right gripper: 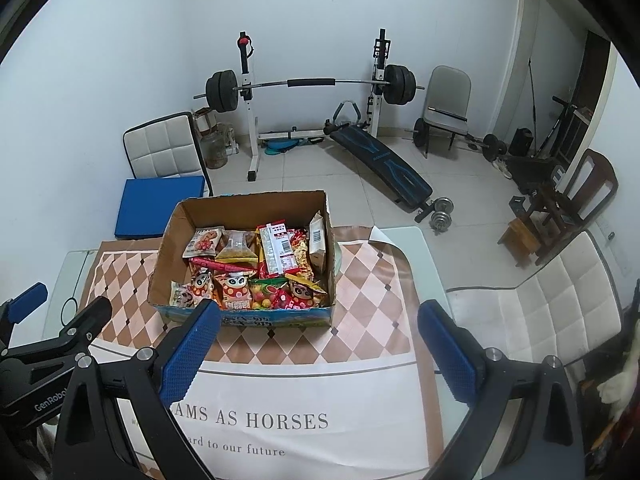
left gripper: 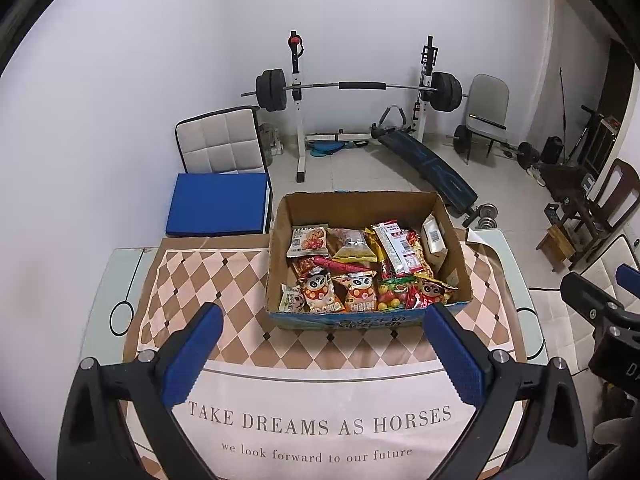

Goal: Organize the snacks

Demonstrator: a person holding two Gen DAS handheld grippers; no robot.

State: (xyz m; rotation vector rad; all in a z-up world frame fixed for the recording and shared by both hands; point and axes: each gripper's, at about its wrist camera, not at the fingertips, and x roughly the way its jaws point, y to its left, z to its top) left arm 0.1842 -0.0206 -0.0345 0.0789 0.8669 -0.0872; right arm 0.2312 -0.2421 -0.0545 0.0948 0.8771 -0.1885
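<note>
An open cardboard box (left gripper: pixel 360 204) stands on the table, packed with several snack packets (left gripper: pixel 360 264): panda-print bags at the front, red and yellow packets in the middle, a white pack against the right wall. It also shows in the right wrist view (right gripper: pixel 248 208). My left gripper (left gripper: pixel 324 320) is open and empty, above the cloth just in front of the box. My right gripper (right gripper: pixel 320 316) is open and empty, in front of the box's right corner. The right gripper shows at the left wrist view's right edge (left gripper: pixel 592 300); the left gripper shows at the right wrist view's left edge (right gripper: pixel 60 312).
A diamond-patterned cloth (left gripper: pixel 208 280) with printed words covers the glass table (left gripper: pixel 116 272). White padded chairs stand behind left (left gripper: pixel 224 140) and at the right (right gripper: pixel 552 304). A blue cushion (left gripper: pixel 218 204), a barbell rack (left gripper: pixel 340 88) and a bench lie beyond.
</note>
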